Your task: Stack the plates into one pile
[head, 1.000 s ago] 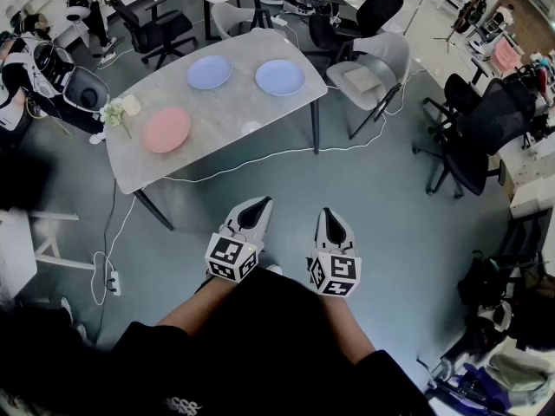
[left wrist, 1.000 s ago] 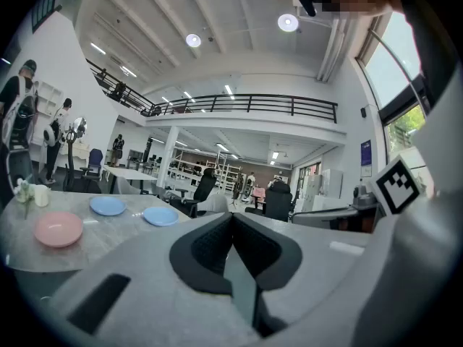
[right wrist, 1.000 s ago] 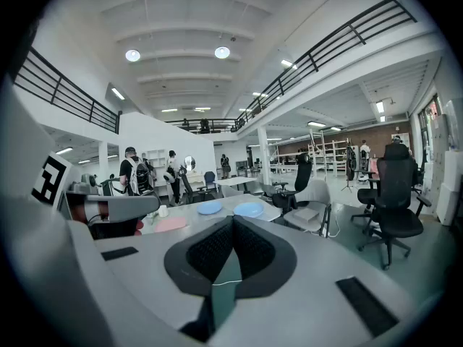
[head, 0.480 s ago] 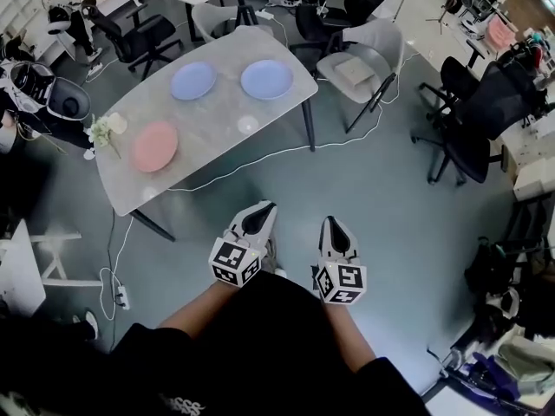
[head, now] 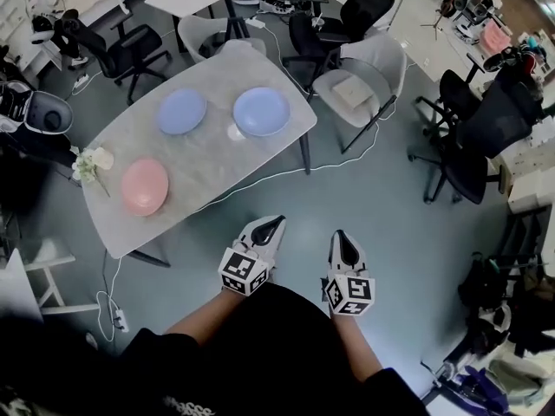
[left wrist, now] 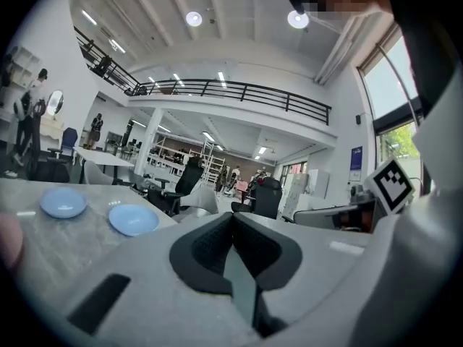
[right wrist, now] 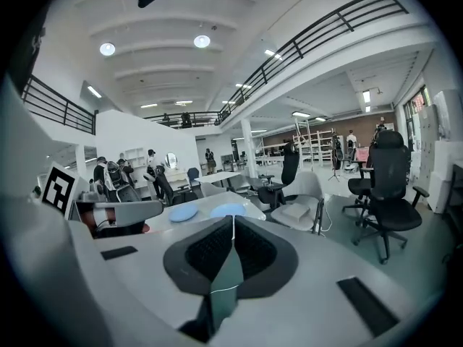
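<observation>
The person has stepped closer to the desk, left gripper and right gripper both empty with fingers together, while the pink plate, left blue plate and right blue plate lie apart on it, unstacked.

Your hall was bright and evenly lit by round ceiling lights, which left a glare spot on the table. Both gripper views bulged hard at the edges, with black corners and soft close-up stuff.
</observation>
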`<state>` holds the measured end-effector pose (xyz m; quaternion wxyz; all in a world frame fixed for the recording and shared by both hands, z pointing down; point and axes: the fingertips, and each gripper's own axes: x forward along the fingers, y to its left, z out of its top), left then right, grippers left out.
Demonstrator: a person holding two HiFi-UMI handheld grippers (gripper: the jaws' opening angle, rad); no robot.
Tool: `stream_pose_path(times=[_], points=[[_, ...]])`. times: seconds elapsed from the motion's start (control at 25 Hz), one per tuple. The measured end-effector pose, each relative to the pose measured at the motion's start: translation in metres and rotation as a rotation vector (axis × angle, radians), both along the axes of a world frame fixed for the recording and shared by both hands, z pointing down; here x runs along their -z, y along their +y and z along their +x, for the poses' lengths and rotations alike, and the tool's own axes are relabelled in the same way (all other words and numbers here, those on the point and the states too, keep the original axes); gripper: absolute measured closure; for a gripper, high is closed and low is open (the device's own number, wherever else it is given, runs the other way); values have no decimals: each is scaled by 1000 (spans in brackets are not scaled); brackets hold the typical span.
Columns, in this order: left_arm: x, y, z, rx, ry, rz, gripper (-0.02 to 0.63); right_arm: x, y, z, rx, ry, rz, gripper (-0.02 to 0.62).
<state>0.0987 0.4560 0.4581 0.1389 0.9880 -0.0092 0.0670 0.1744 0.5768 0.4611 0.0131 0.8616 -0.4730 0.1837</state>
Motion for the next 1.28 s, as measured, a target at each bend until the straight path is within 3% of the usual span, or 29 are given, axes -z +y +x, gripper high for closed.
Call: stream_pose_path(times=[0.2, 0.64, 0.96, 1.12, 1.28], points=[[-1, -81, 41, 32, -36, 2, 592, 13, -71, 58, 14, 47, -42, 581], [-24, -226, 93, 48, -131, -30, 591, 15, -216, 135, 25, -6, -27, 581], [-31, -278, 114, 45, -114, -66, 592, 17, -276, 155, 9, 9, -19, 581], [-43, -303, 117, 108, -108, -159, 592, 8, -282, 151, 30, -46, 13, 581], [-55, -311, 120, 152, -123, -180, 591, -6, -283, 159, 41, -74, -5, 581]])
